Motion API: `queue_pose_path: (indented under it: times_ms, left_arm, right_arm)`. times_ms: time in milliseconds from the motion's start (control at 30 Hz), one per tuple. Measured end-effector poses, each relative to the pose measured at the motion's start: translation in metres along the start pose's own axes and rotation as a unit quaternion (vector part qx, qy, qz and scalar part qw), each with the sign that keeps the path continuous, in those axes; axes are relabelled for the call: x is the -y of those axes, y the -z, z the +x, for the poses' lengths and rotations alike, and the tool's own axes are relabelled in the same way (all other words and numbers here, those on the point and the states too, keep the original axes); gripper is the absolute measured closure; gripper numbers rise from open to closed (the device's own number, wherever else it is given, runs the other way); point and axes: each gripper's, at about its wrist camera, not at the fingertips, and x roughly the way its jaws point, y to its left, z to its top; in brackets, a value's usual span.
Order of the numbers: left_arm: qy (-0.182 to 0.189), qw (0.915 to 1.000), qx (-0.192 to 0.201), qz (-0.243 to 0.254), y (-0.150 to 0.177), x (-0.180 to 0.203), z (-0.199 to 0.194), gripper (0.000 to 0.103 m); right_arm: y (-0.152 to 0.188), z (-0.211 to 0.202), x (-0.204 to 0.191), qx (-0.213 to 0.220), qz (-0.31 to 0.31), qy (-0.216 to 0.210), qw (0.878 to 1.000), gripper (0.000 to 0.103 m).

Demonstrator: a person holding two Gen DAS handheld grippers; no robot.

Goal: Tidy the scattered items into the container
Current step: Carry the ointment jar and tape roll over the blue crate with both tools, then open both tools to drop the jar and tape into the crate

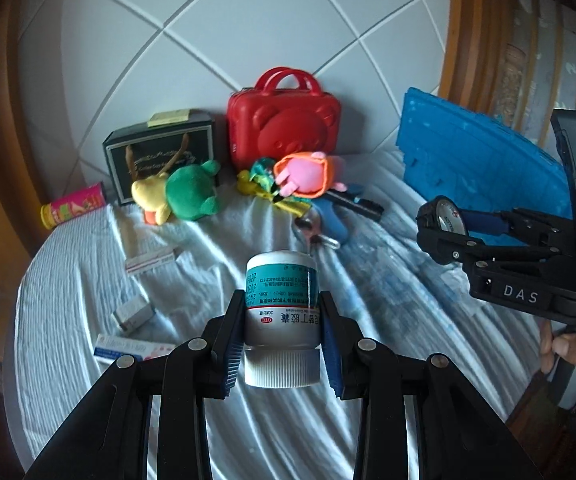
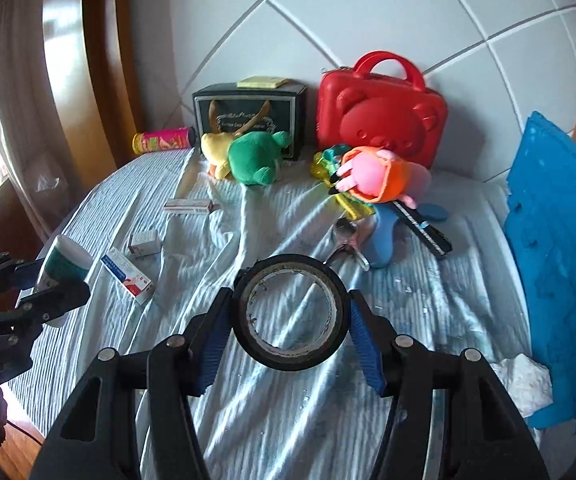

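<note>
My left gripper (image 1: 281, 334) is shut on a white medicine bottle (image 1: 281, 312) with a teal label, held above the blue-white cloth; it also shows in the right wrist view (image 2: 61, 268). My right gripper (image 2: 290, 316) is shut on a black tape roll (image 2: 290, 316), also seen at the right of the left wrist view (image 1: 444, 216). A red bear-faced case (image 1: 283, 128) stands shut against the wall at the back (image 2: 382, 120). Plush toys, green (image 2: 255, 158) and pink-orange (image 2: 372, 178), lie in front of it.
Small medicine boxes (image 2: 127, 274) (image 2: 143, 242) (image 2: 189, 206) lie on the cloth at left. A black gift box (image 2: 249, 116) and a pink can (image 2: 163, 140) sit at the back left. A blue mat (image 2: 560, 260) leans at right. A blue tool and keys (image 2: 368, 236) lie mid-cloth.
</note>
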Motion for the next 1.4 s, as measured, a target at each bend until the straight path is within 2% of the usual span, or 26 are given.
queue_pose_path:
  times_ms: [167, 367, 567, 700, 867, 1000, 1167, 1400]
  left_arm:
    - [0.051, 0.9966, 0.04, 0.05, -0.045, 0.071, -0.011, 0.07]
    - [0.103, 0.9852, 0.088, 0.105, -0.095, 0.183, -0.029, 0.07]
    - [0.127, 0.9772, 0.117, 0.123, -0.146, 0.308, -0.031, 0.07]
    - [0.133, 0.9741, 0.13, 0.128, -0.178, 0.391, -0.021, 0.07]
    - [0.123, 0.9751, 0.138, 0.122, -0.209, 0.469, -0.001, 0.07]
    - [0.111, 0.9774, 0.131, 0.123, -0.227, 0.504, 0.017, 0.07]
    - [0.097, 0.9798, 0.121, 0.126, -0.243, 0.529, 0.038, 0.07]
    - [0.072, 0.9851, 0.094, 0.125, -0.27, 0.542, 0.068, 0.069]
  right_arm:
    - [-0.002, -0.068, 0.053, 0.051, 0.047, 0.046, 0.997, 0.047]
    - [0.004, -0.158, 0.131, 0.113, 0.094, 0.108, 0.983, 0.047]
    - [0.012, -0.233, 0.226, 0.155, 0.108, 0.162, 0.969, 0.047]
    - [0.019, -0.269, 0.297, 0.161, 0.107, 0.188, 0.963, 0.047]
    - [0.022, -0.283, 0.382, 0.157, 0.108, 0.201, 0.961, 0.047]
    - [0.025, -0.278, 0.433, 0.15, 0.122, 0.204, 0.96, 0.047]
    - [0.027, -0.268, 0.483, 0.143, 0.138, 0.204, 0.959, 0.047]
    - [0.02, -0.246, 0.517, 0.133, 0.15, 0.196, 0.96, 0.047]
